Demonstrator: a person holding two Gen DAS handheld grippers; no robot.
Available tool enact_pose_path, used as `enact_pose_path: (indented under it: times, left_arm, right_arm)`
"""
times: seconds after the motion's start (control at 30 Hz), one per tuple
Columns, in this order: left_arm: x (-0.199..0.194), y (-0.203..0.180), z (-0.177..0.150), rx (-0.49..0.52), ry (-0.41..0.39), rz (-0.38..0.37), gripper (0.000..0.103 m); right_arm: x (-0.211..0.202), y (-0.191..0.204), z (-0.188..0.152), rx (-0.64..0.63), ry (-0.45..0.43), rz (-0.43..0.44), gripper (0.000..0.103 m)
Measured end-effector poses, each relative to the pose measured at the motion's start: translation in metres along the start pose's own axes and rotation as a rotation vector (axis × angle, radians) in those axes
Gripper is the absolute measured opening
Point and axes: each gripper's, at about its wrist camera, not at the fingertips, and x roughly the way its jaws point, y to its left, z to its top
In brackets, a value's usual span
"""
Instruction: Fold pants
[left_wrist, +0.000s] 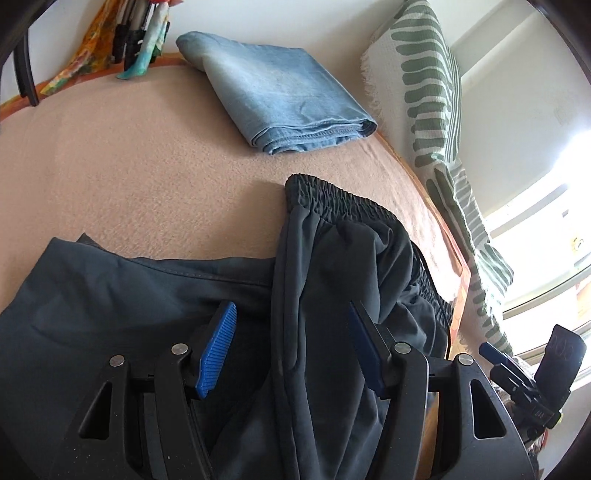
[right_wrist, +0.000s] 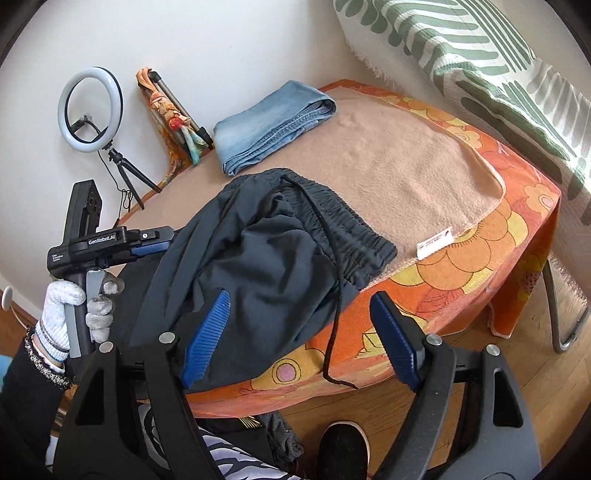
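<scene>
Dark grey pants (left_wrist: 325, 280) with an elastic waistband (right_wrist: 343, 218) lie bunched on the pink blanket (left_wrist: 129, 184) at the table's near edge. Their black drawstring (right_wrist: 334, 317) hangs over the edge. My left gripper (left_wrist: 291, 332) is open, its blue pads (left_wrist: 218, 347) on either side of a fold of the pants, low over the fabric. My right gripper (right_wrist: 299, 325) is open just above the waist end of the pants (right_wrist: 258, 266) at the table edge. The left gripper (right_wrist: 155, 243) also shows in the right wrist view, at the pants' left side.
Folded light blue jeans (left_wrist: 284, 99) lie at the far side of the blanket; they also show in the right wrist view (right_wrist: 269, 118). A green-striped cushion (left_wrist: 432, 85) stands at the right. A ring light (right_wrist: 90, 107) and tripod stand by the wall. An orange flowered cloth (right_wrist: 480, 251) covers the table.
</scene>
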Motion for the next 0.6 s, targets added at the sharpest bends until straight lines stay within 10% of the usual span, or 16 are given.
enact_pose_path:
  times: [0.17, 0.27, 0.6]
  left_arm:
    - [0.019, -0.002, 0.007, -0.014, 0.003, -0.019, 0.057]
    - [0.026, -0.008, 0.009, -0.005, 0.006, -0.034, 0.006]
    - [-0.019, -0.078, 0.004, 0.233, -0.127, -0.119, 0.003]
  right_arm:
    - [-0.005, -0.015, -0.002, 0.014, -0.011, -0.006, 0.082]
    - [-0.008, -0.021, 0.0, 0.025, -0.024, -0.006, 0.082]
    - [-0.015, -0.037, 0.004, 0.079, -0.051, 0.026, 0.082]
